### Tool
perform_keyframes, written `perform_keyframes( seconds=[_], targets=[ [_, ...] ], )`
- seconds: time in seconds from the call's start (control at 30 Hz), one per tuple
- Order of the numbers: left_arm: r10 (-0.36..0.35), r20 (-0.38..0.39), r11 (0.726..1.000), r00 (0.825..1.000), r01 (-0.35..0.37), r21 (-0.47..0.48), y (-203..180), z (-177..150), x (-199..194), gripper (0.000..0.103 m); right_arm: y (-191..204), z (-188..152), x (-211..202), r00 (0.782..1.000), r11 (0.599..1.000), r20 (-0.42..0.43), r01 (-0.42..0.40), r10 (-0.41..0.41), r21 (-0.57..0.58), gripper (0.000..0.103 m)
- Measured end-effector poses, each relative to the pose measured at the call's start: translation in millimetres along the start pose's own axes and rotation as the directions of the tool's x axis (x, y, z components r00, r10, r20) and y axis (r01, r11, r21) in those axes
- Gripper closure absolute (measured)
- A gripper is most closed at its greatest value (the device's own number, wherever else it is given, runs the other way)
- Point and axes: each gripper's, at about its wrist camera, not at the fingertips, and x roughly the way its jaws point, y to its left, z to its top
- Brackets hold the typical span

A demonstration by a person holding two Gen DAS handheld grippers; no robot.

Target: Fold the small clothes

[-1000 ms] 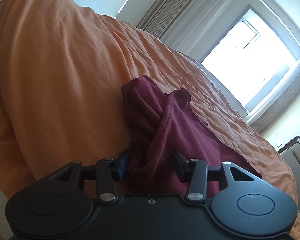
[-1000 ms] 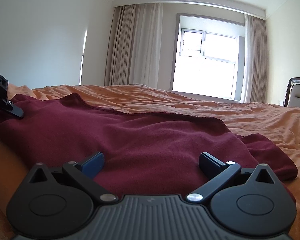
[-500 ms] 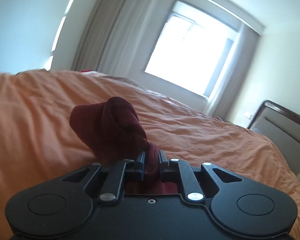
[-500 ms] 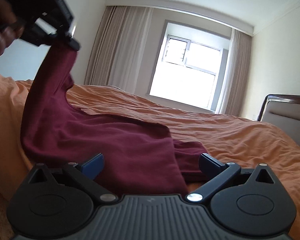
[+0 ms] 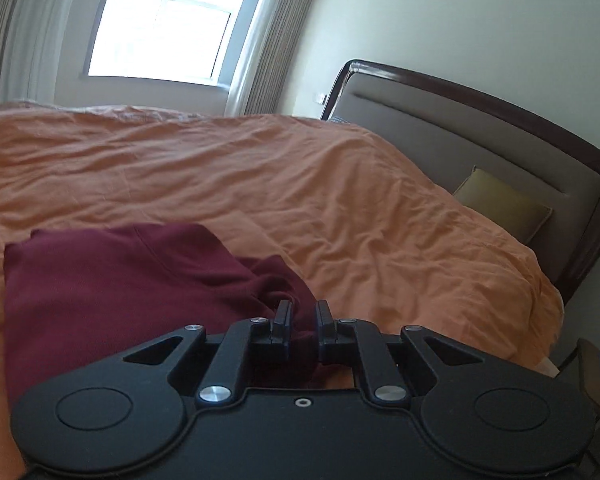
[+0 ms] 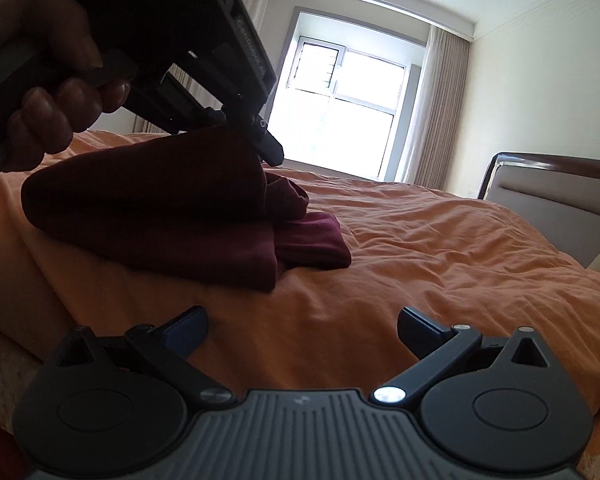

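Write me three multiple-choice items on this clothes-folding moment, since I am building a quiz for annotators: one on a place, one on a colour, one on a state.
1. Where does the maroon garment lie?
A. on the orange bedspread
B. on a chair
C. on the floor

2. What colour is the cushion by the headboard?
A. blue
B. olive yellow
C. white

3. How does the right claw stand?
A. shut on cloth
B. shut on nothing
C. open, holding nothing

Key: 1 A, the folded cloth rests on the bedspread; 2 B, it looks olive yellow in the left wrist view; 3 C, its fingers are spread over bare bedspread, while the left claw pinches the garment.
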Motion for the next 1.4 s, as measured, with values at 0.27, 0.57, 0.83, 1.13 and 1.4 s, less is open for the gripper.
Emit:
perform_keyframes(
  seconds=[0.27, 0.57, 0.83, 1.13, 1.4],
  targets=[
    [-0.033, -0.037, 0.999, 0.999, 0.032, -0.025, 6, -7, 3, 0.085, -7, -3, 0, 1.0, 0.999, -0.018, 0.004, -0.003, 0.037, 0.0],
    [0.015, 0.01, 0.99, 1.0, -0.013, -0.141, 21, -9, -18, 0.042, -15, 1, -2, 0.999, 0.995, -0.049, 0.02, -0.015, 0.095, 0.0],
    [0.214, 0.098, 0.941, 0.972, -0.178, -0.289, 59, -19, -61, 0.017, -16, 9, -9, 0.999, 0.991, -0.037, 0.042, -0.037, 0.127, 0.0],
    [0.468, 0.069, 0.832, 0.881, -0.413, -0.37, 107, -49, -96, 0.001, -30, 35, -17, 1.0, 0.964, 0.015, -0.028, 0.025, 0.264, 0.0],
    [0.477, 0.048, 0.818, 0.877, -0.424, -0.389, 123, -63, -102, 0.001, -47, 59, -2, 0.947, 0.829, 0.06, -0.306, 0.316, 0.469, 0.0]
  ],
)
